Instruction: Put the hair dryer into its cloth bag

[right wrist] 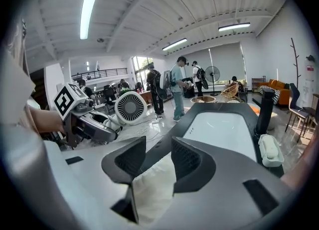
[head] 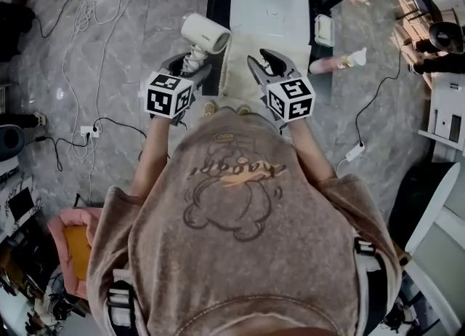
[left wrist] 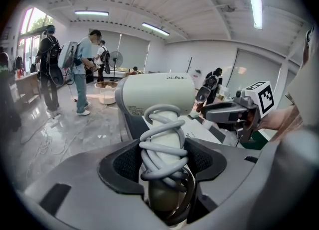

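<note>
Off the near left corner of the tabletop (head: 265, 0), the hair dryer (head: 205, 34) is held in the air, clear of the surface. The left gripper (head: 190, 65) has it by the handle: in the left gripper view the jaws are closed against both sides of the handle, over the grey cord (left wrist: 162, 144) wound round it in several turns.

Orientation: the handle's long axis runs along the jaws, away from the person, with the barrel at the far end. The barrel (left wrist: 157, 94) lies crosswise, roughly parallel to the near edge. Its round grilled end (right wrist: 130, 107) faces the person's right, toward the right gripper (head: 265, 62).

Markings: dark lettering on top of the barrel appears to begin "ZEA"; the remainder is too small to confirm. A block of fine print lower on the barrel is not legible.

The cloth bag (head: 234, 73), cream in colour, lies at the near edge of the tabletop, between the two grippers, and is well apart from the dryer. The right gripper view shows that gripper's jaws standing a moderate way apart with the cloth bag (right wrist: 149, 194) in the gap and below it. The pads do not appear to pinch the cloth, though contact at the left pad cannot be ruled out.
</note>
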A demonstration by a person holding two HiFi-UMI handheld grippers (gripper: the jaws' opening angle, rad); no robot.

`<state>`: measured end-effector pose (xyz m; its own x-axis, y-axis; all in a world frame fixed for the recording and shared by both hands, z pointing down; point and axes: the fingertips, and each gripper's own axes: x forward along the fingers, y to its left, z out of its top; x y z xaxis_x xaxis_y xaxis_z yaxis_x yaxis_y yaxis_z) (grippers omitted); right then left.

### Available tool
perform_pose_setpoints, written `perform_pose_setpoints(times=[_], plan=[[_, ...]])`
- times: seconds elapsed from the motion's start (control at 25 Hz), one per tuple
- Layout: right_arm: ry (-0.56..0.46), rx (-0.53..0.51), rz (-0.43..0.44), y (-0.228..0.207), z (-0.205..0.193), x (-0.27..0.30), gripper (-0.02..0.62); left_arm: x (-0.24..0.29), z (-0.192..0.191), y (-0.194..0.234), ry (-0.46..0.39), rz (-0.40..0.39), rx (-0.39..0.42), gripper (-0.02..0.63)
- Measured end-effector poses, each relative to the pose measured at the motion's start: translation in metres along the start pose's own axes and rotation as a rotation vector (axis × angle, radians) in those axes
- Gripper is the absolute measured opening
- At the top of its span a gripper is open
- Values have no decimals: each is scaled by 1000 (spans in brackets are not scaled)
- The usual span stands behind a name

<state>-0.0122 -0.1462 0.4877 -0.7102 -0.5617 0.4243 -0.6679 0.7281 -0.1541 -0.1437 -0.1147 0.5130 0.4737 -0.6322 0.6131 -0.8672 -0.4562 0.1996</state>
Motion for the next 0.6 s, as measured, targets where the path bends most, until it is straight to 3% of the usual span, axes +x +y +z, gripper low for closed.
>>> perform_pose_setpoints(times=[0.32,0.6], plan=[[116,2,88,18,-21,22,302,-9,-4,4,-4,16,-17,271],[231,-39,105,23,-50,50,292,-16,-12,8,-1,30,-33,271]])
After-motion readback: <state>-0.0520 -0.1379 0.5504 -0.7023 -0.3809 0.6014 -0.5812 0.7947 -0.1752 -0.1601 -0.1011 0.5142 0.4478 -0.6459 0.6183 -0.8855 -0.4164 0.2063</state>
